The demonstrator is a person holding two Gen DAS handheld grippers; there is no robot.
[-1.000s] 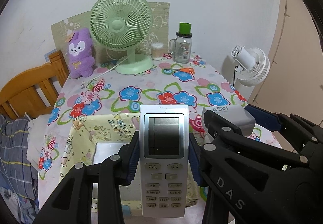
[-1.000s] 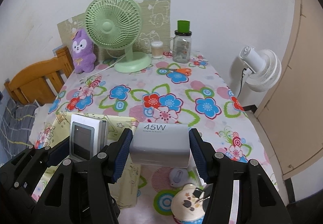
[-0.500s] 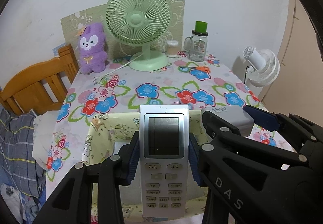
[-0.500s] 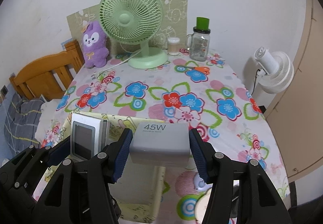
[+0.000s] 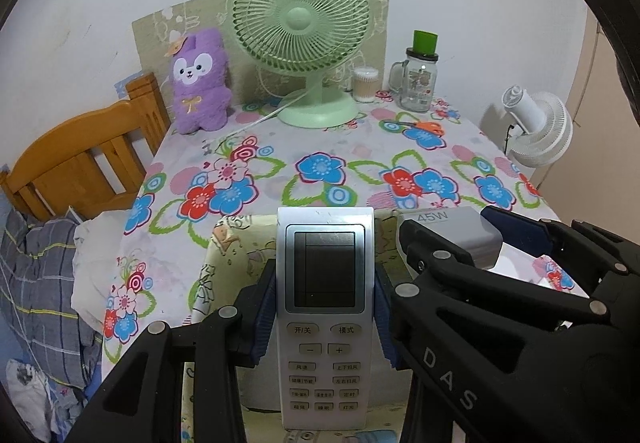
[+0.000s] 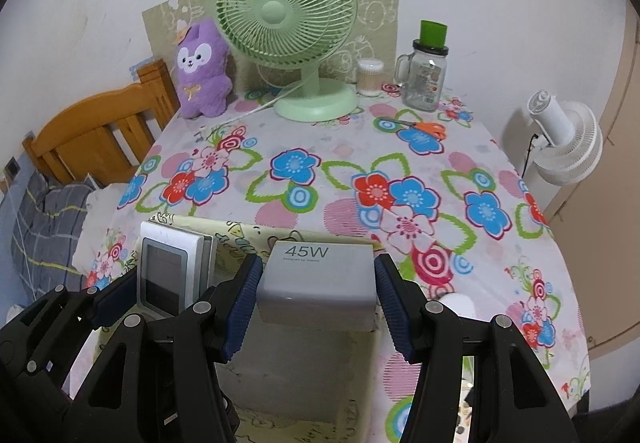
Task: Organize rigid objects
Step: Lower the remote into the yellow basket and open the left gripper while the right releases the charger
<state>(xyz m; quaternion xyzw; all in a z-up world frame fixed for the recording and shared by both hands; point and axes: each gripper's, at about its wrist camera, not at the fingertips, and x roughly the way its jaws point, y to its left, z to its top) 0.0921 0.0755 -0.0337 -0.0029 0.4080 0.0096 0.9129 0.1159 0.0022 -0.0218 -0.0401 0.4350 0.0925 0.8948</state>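
the left gripper (image 5: pixel 325 317) clamped a white rectangular air-conditioner remote with a grey screen (image 5: pixel 325 307), and the right gripper (image 6: pixel 318 297) gripped a grey boxy 45w charger block (image 6: pixel 318 285), both above the pale yellow cartoon-print fabric box (image 6: pixel 240 233) on the flowered tablecloth (image 6: pixel 320 163)

Remote control (image 5: pixel 325 307): smooth silver-white plastic, glossy screen. Charger block (image 6: pixel 318 283): matt grey plastic. Claw pads (image 6: pixel 244 303): ribbed blue rubber. Desk (image 6: pixel 320 179): printed floral cloth. Bed frame (image 5: pixel 80 159): varnished wood. Jar (image 6: pixel 426 83): clear glass.
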